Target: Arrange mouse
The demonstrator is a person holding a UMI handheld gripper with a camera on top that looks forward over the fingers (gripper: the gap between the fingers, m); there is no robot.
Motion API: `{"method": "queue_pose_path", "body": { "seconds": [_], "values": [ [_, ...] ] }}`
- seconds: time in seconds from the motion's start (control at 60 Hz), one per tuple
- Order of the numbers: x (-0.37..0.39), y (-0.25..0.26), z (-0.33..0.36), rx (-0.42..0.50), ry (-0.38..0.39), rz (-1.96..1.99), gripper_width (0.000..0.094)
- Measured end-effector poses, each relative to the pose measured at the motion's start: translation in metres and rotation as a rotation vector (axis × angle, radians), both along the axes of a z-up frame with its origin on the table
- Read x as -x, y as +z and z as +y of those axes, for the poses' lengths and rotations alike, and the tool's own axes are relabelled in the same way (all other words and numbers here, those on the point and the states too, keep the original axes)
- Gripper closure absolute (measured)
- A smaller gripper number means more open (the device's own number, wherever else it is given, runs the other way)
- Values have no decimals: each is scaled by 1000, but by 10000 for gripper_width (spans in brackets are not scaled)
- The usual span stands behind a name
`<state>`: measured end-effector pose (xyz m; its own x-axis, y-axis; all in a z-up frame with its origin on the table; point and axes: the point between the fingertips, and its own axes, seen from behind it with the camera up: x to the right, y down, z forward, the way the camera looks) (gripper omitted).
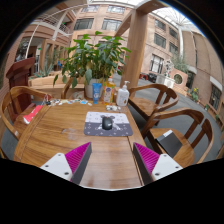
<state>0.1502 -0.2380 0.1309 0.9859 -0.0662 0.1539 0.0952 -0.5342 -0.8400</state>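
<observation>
A dark mouse (107,122) sits on a patterned grey mouse mat (106,124) near the far middle of the wooden table (60,130). My gripper (112,160) hovers over the near part of the table, well short of the mat. Its two fingers (76,160) with magenta pads stand wide apart, open, with only bare wood between them.
Bottles (122,96) and a blue container (96,90) stand at the table's far edge before a potted plant (95,55). A red-and-white item (33,113) lies at the left. Wooden chairs (160,100) surround the table. A dark flat object (170,143) lies at the right.
</observation>
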Motion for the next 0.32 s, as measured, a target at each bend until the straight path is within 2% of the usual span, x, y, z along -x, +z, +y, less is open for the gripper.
{"method": "queue_pose_path", "body": {
  "seconds": [0.317],
  "values": [
    [22,0,-53,6,34,41,83]
  ]
}}
